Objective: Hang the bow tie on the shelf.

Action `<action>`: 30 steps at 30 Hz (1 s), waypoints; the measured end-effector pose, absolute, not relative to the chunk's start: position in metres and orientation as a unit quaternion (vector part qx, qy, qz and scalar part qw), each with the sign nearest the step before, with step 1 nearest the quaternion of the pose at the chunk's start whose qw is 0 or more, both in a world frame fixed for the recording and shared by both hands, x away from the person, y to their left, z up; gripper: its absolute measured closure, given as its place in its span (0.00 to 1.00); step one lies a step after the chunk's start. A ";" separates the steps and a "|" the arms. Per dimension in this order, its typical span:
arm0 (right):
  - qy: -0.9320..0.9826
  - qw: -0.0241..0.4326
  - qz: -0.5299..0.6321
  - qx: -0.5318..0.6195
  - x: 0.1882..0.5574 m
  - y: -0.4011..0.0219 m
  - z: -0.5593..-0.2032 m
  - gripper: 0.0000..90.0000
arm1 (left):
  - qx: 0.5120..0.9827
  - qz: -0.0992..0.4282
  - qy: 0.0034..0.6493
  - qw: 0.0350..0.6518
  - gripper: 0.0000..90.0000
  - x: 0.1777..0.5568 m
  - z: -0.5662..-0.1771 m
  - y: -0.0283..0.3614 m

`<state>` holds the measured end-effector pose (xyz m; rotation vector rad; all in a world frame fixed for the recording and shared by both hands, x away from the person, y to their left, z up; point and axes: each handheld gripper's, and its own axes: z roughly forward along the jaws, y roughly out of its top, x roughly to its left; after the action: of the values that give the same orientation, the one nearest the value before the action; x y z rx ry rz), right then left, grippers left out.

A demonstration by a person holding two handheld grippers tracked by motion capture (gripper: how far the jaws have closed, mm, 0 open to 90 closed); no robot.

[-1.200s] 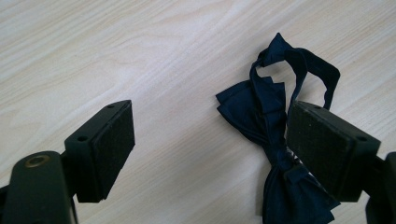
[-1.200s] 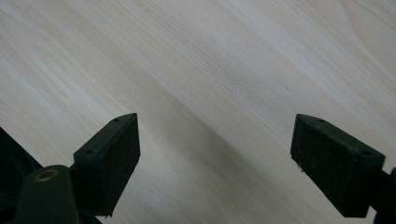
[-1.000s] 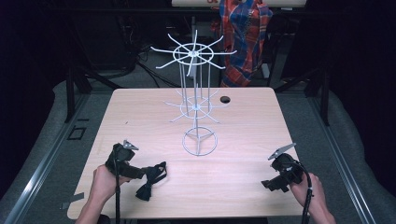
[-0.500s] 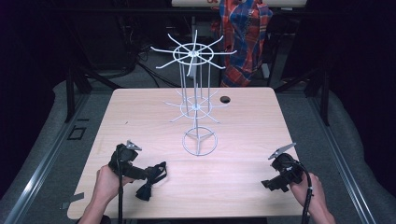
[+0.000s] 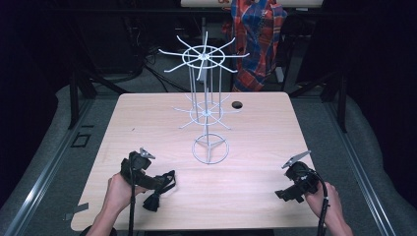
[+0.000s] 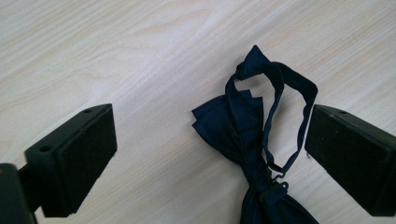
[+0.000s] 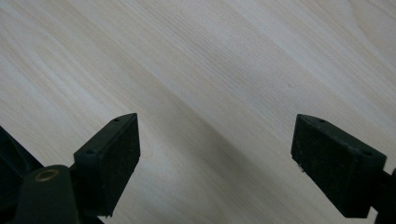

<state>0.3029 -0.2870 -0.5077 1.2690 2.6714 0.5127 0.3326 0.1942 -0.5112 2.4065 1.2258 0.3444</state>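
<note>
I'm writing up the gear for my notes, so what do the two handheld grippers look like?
Both the left gripper and right gripper are black, with two blocky jaws faced by flat textured pads. Each carries a grey three-cornered plate on top and trails a black cable. The forearms are bare.

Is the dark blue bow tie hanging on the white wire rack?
No, the bow tie lies flat on the wooden table between the open jaws of the left gripper, apart from the wire rack.

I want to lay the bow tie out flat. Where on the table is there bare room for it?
Bare wood runs between the rack's ring base and the right gripper, and along the table's left side behind the left gripper. It is crowded at the middle, under the white wire rack, and where the bow tie lies.
</note>
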 end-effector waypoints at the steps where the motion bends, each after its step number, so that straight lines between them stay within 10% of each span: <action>1: 0.888 0.070 0.170 0.422 0.303 -0.287 -0.508 0.17 | 0.864 0.123 0.441 0.208 0.03 0.333 -0.512 0.194; 12: 0.889 0.071 0.169 0.421 0.305 -0.285 -0.509 0.17 | 0.868 0.112 0.440 0.201 0.04 0.339 -0.518 0.193; 30: 0.889 0.071 0.166 0.420 0.303 -0.288 -0.508 0.17 | 0.874 0.085 0.438 0.191 0.42 0.355 -0.531 0.181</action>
<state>0.3028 -0.2877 -0.5082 1.2631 2.6734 0.4990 0.3555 0.1811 -0.5306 2.4549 1.2308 0.2389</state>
